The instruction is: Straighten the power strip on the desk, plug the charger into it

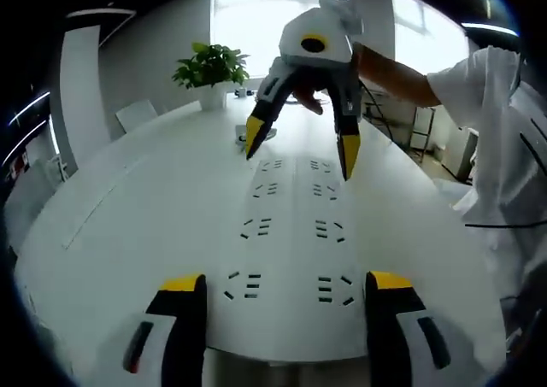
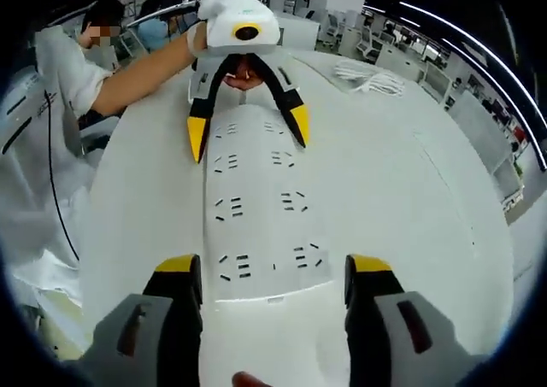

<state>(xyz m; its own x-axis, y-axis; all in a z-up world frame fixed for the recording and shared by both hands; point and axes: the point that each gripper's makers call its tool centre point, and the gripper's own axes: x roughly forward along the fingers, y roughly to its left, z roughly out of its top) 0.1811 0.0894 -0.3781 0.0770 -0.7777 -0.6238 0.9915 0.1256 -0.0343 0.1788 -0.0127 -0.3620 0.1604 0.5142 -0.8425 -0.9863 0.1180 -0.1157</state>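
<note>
— Along the middle of the white desk (image 1: 128,199), what lies there?

— The power strip (image 1: 291,233), white like the desk, with two rows of sockets running its length. In the left gripper view its near end sits between the left gripper (image 1: 286,297)'s two yellow-tipped jaws, and it runs away toward the far edge.

— How do those jaws stand?

— Spread wide, one on each side of the strip's near end, with nothing clamped between them. Whether they touch its sides I cannot tell.

— And the other tongs?

— In that same view the right gripper (image 1: 301,152) comes in from the far end, jaws parted and pointing down over the strip's last sockets. It is released too, nothing in it. A bare arm (image 1: 393,75) and a white sleeve (image 1: 487,88) reach in behind it.

— What does the right gripper view give?

— The same arrangement from the opposite end: the power strip (image 2: 261,208) runs down the desk (image 2: 410,199), its near end between the right gripper (image 2: 273,276)'s open jaws, and the left gripper (image 2: 248,135) stands over the far end, jaws apart.

— Anything else on the desk?

— A potted plant (image 1: 211,71) near the far edge in the left gripper view, and a loose white cable bundle (image 2: 367,79) toward the far right part of the desk in the right gripper view, well apart from the strip.
</note>
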